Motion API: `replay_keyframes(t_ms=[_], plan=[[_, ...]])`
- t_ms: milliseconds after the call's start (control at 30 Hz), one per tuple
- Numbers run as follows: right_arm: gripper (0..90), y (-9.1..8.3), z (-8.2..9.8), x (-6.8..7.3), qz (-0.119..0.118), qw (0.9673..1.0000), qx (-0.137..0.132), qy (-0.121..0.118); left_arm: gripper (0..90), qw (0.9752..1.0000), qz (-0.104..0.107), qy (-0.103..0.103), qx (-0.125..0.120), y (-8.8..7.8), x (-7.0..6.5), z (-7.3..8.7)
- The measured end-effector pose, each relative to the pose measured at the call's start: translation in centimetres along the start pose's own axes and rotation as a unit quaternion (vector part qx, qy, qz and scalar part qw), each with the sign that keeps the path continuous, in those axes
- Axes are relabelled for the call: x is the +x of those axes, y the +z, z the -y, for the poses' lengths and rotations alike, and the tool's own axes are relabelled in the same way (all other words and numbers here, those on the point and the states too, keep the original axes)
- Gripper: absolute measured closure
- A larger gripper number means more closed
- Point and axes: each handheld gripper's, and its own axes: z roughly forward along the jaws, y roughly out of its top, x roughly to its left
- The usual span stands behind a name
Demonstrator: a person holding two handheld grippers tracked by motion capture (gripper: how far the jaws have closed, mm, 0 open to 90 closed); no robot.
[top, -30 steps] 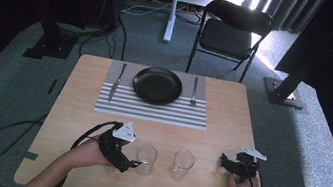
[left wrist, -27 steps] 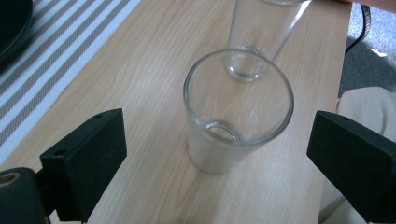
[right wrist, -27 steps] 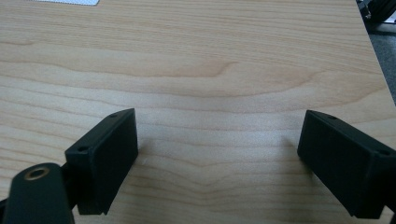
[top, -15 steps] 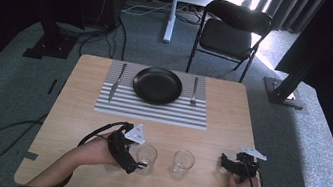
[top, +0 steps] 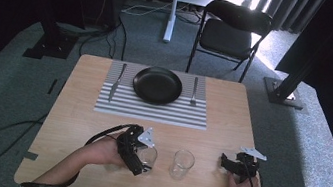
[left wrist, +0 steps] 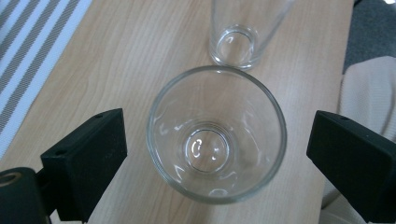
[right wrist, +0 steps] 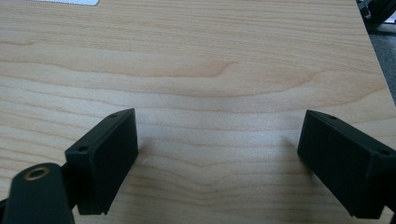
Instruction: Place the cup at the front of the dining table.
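Two clear drinking glasses stand near the table's front edge. The left glass (top: pixel 147 157) (left wrist: pixel 216 132) sits between the jaws of my left gripper (top: pixel 141 160) (left wrist: pixel 217 154), which is open, with a gap on each side of the rim. The right glass (top: pixel 182 164) (left wrist: pixel 238 32) stands upright just beyond it, apart from both grippers. My right gripper (top: pixel 230 165) (right wrist: pixel 217 158) rests low over bare wood at the front right, open, with nothing between its fingers.
A striped placemat (top: pixel 152 109) at the far middle carries a black plate (top: pixel 157 85), a knife (top: pixel 115 85) on its left and a fork (top: pixel 194 91) on its right. A black folding chair (top: pixel 230 32) stands behind the table. The table edge (left wrist: pixel 343 56) runs close to the glasses.
My left gripper has slid to the right until its jaws stand around the left glass. The right gripper and both glasses have kept still.
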Motion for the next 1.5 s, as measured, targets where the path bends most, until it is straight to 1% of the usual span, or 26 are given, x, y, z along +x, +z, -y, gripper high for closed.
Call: replay_keyframes(t_ms=[33, 100, 167, 233, 300, 400, 433, 467, 533, 567, 600, 700, 733, 800, 833, 867, 933, 967, 1000, 1033, 1100, 1167, 1367, 1433, 1467, 1500], plan=[[11.7, 0.0, 0.0, 0.0, 0.0, 1.0, 0.0, 0.0, 5.4, 1.0, 0.0, 0.0, 0.0, 0.0, 0.0, 0.0], [11.7, 0.0, 0.0, 0.0, 0.0, 1.0, 0.0, 0.0, 5.5, 1.0, 0.004, 0.001, 0.008, 0.2, 0.1, -0.1], [11.7, 0.0, 0.0, 0.0, 0.0, 1.0, 0.0, 0.0, 5.7, 0.9998, -0.003, 0.004, 0.019, 0.4, 0.1, -0.2], [11.7, 0.0, 0.0, 0.0, 0.0, 1.0, 0.0, 0.0, 10.1, 0.9998, -0.004, 0.001, 0.02, 0.5, 0.1, -0.3], [11.7, 0.0, 0.0, 0.0, 0.0, 1.0, 0.0, 0.0, 10.1, 0.9995, -0.005, 0.001, 0.031, 0.7, 0.2, -0.6], [11.7, 0.0, 0.0, 0.0, 0.0, 1.0, 0.0, 0.0, 10.2, 0.9993, -0.011, 0.001, 0.035, 0.9, 0.2, -0.9], [11.7, 0.0, 0.0, 0.0, 0.0, 1.0, 0.0, 0.0, 10.2, 0.9993, -0.011, 0.001, 0.035, 0.9, 0.2, -0.9], [11.7, 0.0, 0.0, 0.0, 0.0, 1.0, 0.0, 0.0, 10.2, 0.9994, -0.005, 0.002, 0.034, 1.0, 0.2, -1.0], [11.7, 0.0, 0.0, 0.0, 0.0, 1.0, 0.0, 0.0, 10.2, 0.9991, -0.006, 0.005, 0.041, 1.1, 0.2, -1.2], [11.7, 0.0, 0.0, 0.0, 0.0, 1.0, 0.0, 0.0, 13.6, 0.999, -0.006, 0.007, 0.045, 1.2, 0.2, -1.2], [11.6, 0.0, 0.0, 0.0, 0.0, 1.0, 0.0, 0.0, 15.3, 0.9989, -0.005, 0.005, 0.046, 1.3, 0.1, -1.3], [11.7, 0.0, 0.0, 0.0, 0.0, 1.0, 0.0, 0.0, 15.5, 0.9975, -0.009, 0.009, 0.069, 1.8, 0.1, -1.4], [11.7, 0.0, 0.0, 0.0, 0.0, 1.0, 0.0, 0.0, 18.1, 0.9972, -0.009, 0.007, 0.074, 2.0, 0.1, -1.4], [11.7, 0.0, 0.0, 0.0, 0.0, 1.0, 0.0, 0.0, 18.8, 0.997, -0.004, 0.003, 0.077, 2.1, 0.1, -1.5], [11.7, 0.0, 0.0, 0.0, 0.0, 1.0, 0.0, 0.0, 18.8, 0.9968, -0.004, 0.007, 0.08, 2.2, 0.1, -1.5], [11.7, 0.0, 0.0, 0.0, 0.0, 1.0, 0.0, 0.0, 18.8, 0.9967, -0.009, 0.007, 0.081, 2.3, 0.0, -1.6], [11.6, 0.0, 0.0, 0.0, 0.0, 1.0, 0.0, 0.0, 19.2, 0.9958, -0.011, 0.011, 0.09, 2.4, -0.1, -1.7], [11.6, 0.0, 0.0, 0.0, 0.0, 1.0, 0.0, 0.0, 19.3, 0.9958, -0.011, 0.011, 0.09, 2.4, -0.1, -1.7], [11.7, 0.0, 0.0, 0.0, 0.0, 1.0, 0.0, 0.0, 19.3, 0.9954, -0.016, 0.008, 0.094, 2.4, -0.1, -1.8], [11.7, 0.0, 0.0, 0.0, 0.0, 1.0, 0.0, 0.0, 22.5, 0.9951, -0.015, 0.005, 0.098, 2.5, 0.0, -1.8], [11.7, 0.0, 0.0, 0.0, 0.0, 1.0, 0.0, 0.0, 24.1, 0.995, -0.012, 0.001, 0.099, 2.6, 0.1, -1.9], [11.7, 0.0, 0.0, 0.0, 0.0, 1.0, 0.0, 0.001, 28.0, 0.9951, -0.01, 0.005, 0.098, 2.7, 0.0, -1.8], [11.7, 0.0, 0.0, 0.0, 0.0, 1.0, 0.0, 0.0, 28.6, 0.9952, -0.004, 0.003, 0.097, 2.7, 0.1, -1.8], [11.7, 0.0, 0.0, 0.0, 0.0, 1.0, 0.0, 0.0, 28.6, 0.9956, -0.008, -0.007, 0.093, 2.8, 0.3, -1.8], [11.7, 0.0, 0.0, 0.0, 0.0, 1.0, 0.0, 0.0, 28.7, 0.9954, -0.009, -0.006, 0.095, 2.8, 0.2, -1.9], [11.7, 0.0, 0.0, 0.0, 0.0, 1.0, 0.0, 0.0, 28.7, 0.9953, -0.011, -0.01, 0.096, 2.8, 0.3, -1.9]])
